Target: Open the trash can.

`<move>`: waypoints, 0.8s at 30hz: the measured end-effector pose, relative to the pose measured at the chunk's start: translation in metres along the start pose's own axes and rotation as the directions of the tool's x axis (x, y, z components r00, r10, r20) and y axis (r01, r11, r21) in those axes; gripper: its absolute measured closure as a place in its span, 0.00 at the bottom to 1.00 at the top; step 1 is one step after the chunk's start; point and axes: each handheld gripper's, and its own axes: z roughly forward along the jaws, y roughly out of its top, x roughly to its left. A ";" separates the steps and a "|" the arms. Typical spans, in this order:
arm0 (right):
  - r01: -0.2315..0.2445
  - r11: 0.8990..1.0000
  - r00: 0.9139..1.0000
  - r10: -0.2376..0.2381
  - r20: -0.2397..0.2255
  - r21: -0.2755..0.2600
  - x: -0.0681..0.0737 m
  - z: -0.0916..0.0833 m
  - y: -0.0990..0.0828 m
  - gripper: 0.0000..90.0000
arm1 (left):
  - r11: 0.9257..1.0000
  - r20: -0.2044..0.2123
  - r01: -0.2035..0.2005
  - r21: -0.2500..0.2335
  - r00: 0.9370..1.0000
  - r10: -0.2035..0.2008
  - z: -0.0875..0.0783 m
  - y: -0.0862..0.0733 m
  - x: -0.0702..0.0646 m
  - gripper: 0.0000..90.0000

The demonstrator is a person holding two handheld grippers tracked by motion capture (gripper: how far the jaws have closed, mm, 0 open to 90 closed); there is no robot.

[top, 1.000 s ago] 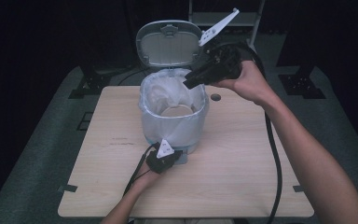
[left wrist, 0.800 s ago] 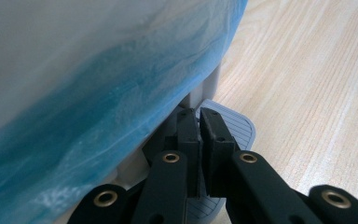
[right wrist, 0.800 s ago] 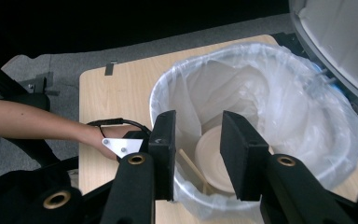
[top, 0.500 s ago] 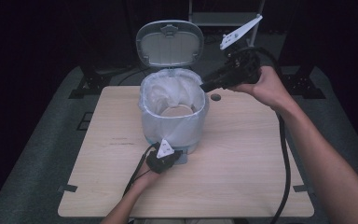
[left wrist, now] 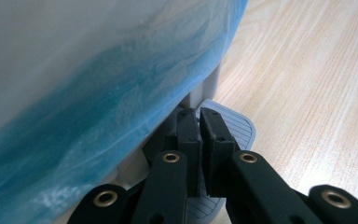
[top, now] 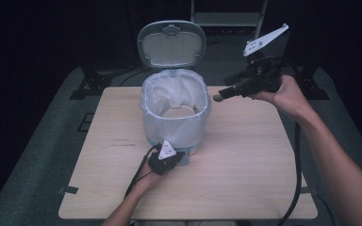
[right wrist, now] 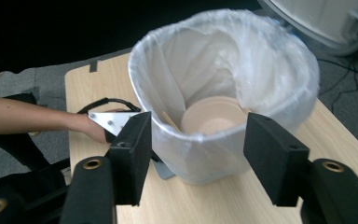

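Note:
A small pedal bin (top: pixel 174 117) lined with a white bag stands mid-table, its grey lid (top: pixel 171 43) raised. A beige bowl (right wrist: pixel 209 116) lies at the bottom beside a thin wooden stick. My left gripper (top: pixel 176 157) is at the bin's foot. Its jaws are shut with nothing between them, and the tips (left wrist: pixel 199 119) rest on the ribbed grey pedal (left wrist: pixel 240 128). My right gripper (top: pixel 219 96) hangs in the air to the right of the bin's rim, pointing at it. Its jaws (right wrist: pixel 198 135) have just been opening and stand open and empty.
The wooden table (top: pixel 245 155) has free room to the right and in front of the bin. Cables trail from both grippers toward the near edge. Dark floor and stand feet lie beyond the far edge.
My right gripper has drawn back to the right, away from the bin's rim, and its jaws have spread. The left gripper and the raised lid have kept still.

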 end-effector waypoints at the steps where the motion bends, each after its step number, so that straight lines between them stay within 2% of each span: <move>1: -0.005 1.000 1.000 0.005 0.005 -0.003 -0.001 -0.001 -0.004 0.43 | 1.000 0.000 0.000 0.000 1.000 0.000 0.000 0.000 0.000 0.97; 8: -0.039 0.999 0.999 0.039 0.031 0.010 0.001 -0.007 -0.030 0.41 | 1.000 -0.002 0.002 0.001 1.000 -0.002 0.000 0.000 0.000 0.97; 16: -0.075 0.997 0.996 0.074 0.040 0.008 -0.002 -0.009 -0.058 0.39 | 1.000 -0.001 0.002 0.002 1.000 -0.002 0.000 0.000 0.000 0.97; 21: -0.098 0.995 0.994 0.097 0.050 0.021 -0.006 -0.003 -0.070 0.34 | 1.000 -0.005 0.004 0.005 1.000 -0.004 0.000 0.000 -0.001 0.97; 24: -0.094 0.995 0.994 0.093 0.052 0.020 -0.004 -0.001 -0.073 0.32 | 1.000 -0.007 0.006 0.006 1.000 -0.006 0.000 0.000 -0.001 0.97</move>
